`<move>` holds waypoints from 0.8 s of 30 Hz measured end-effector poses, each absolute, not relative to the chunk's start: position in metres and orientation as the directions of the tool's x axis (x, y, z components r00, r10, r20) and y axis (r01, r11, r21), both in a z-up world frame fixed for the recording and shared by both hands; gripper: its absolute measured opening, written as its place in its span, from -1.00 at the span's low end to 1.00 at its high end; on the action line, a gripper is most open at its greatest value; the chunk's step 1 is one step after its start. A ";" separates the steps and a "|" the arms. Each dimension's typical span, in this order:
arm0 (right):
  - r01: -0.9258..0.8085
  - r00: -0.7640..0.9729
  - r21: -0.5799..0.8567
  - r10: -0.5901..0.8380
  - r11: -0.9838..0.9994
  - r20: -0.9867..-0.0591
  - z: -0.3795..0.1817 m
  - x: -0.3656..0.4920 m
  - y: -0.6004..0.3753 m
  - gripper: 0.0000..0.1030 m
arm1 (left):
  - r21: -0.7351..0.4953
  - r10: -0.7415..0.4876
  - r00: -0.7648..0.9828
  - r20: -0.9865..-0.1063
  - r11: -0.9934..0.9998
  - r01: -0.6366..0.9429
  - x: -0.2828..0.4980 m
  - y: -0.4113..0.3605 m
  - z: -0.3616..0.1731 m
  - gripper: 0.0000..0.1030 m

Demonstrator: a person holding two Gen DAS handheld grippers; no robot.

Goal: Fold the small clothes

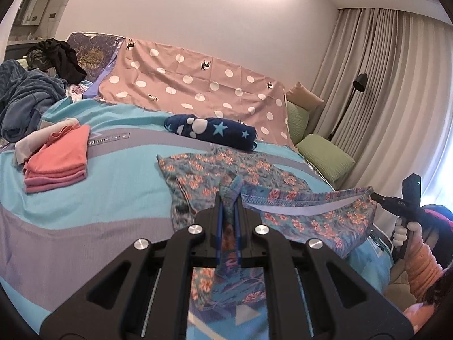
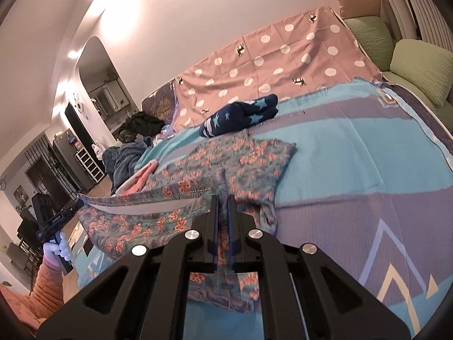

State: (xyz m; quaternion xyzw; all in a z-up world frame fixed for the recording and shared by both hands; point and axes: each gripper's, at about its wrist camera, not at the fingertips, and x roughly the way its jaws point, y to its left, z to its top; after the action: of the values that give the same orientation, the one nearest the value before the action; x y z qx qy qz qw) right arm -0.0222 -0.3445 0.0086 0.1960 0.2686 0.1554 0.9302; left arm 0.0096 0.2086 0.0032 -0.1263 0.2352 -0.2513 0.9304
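The left gripper (image 1: 229,195) fills the near foreground of its own view, its two fingers pressed together on a bunched fold of the floral garment (image 1: 254,175). The right gripper (image 2: 223,201) likewise pinches the same floral garment (image 2: 226,164) at another point along its stitched hem. Between the two grips the hem hangs lifted and stretched above the near edge of the bed (image 1: 119,187), while the far part of the garment lies spread on the turquoise and grey bedspread (image 2: 354,153). Beyond it, toward the head of the bed, rests a rolled navy star-print garment (image 1: 211,131). Near the left edge of the bed sits a folded stack of coral and pink clothes (image 1: 56,163), with a heap of blue and dark clothes (image 1: 25,93) behind it. Green pillows (image 1: 325,155) lie at the bed's right side.
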 end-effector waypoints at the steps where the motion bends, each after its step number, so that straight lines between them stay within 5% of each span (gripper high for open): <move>1: -0.183 0.809 0.450 0.394 0.874 -0.437 0.009 -0.020 -0.344 -0.90 | -0.350 -0.522 0.767 -0.373 0.845 0.405 0.012 0.207 0.005 -0.86; 24: -0.149 0.841 0.407 0.332 0.901 -0.428 0.037 0.105 -0.360 -0.90 | -0.386 -0.470 0.799 -0.376 0.863 0.326 0.160 0.177 0.040 -0.86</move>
State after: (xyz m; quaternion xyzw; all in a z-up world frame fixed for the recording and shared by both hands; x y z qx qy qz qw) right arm 0.1052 -0.3604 0.0371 0.1818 0.2517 0.1277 0.9420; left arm 0.1602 0.1769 0.0399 -0.1527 0.2354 -0.2128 0.9359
